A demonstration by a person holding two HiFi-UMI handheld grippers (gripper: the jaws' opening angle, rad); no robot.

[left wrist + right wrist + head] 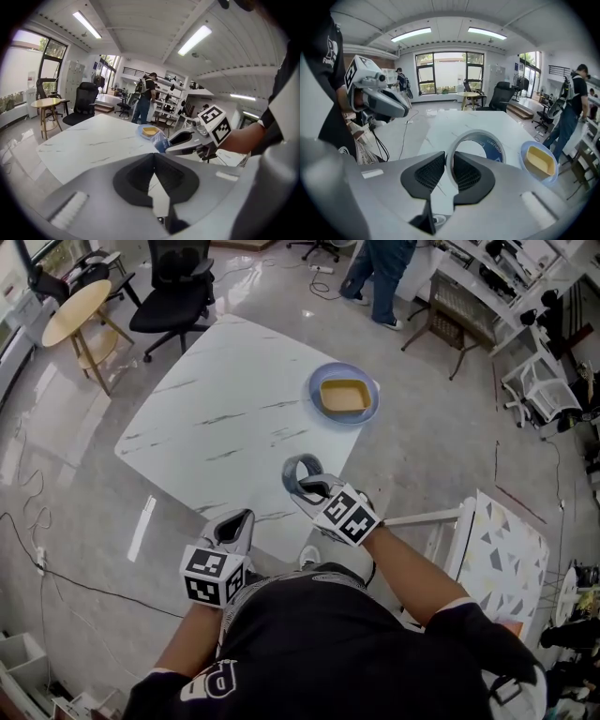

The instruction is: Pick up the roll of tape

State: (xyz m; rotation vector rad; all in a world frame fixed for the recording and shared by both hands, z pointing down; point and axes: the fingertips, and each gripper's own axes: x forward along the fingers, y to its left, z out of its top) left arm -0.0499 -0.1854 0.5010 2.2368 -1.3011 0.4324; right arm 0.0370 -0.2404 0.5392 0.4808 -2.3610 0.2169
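White, grey-veined marble tabletop (pixel 225 399); one task item, two hand-held tools, one bystander item.

Item 1: roll of tape (pixel 494 149).
- Description: pale grey ring with a blue printed inner face.
- Place: at the 6 o'clock edge of the tabletop in the head view, standing on its rim with the hole turned sideways.
- Status: gripped. It cannot be told whether its lower rim is clear of the surface.

Item 2: right gripper (pixel 449 161).
- Fingers (pixel 431 172): clamped on the near wall of the ring, one pad outside it and the other inside the hole.
- The ring wall runs straight up between them.

Item 3: left gripper (pixel 153 157).
- Place: at 7 o'clock of the right one, off the near edge of the tabletop and close to the person's body.
- Fingers (pixel 136 176): together at the tips, with nothing between them.
- Role: idle.

Item 4: blue plate (pixel 373 401) carrying a yellow tray (pixel 344 396).
- Place: at 1 o'clock of the roll and well apart from it.
- Role: no part in the task.

Step in hand, as judged: the grasp is made and the lift is the part left to do or to finish.

Next move calls for:
- A straight rise toward 12 o'clock overhead, with the squeeze held firm. The pads hold only a thin wall, so the ring is likely to pivot or swing if the grip slackens or the wrist rolls.
- No sideways travel toward the plate.
- No help from the left gripper, by the look of it.
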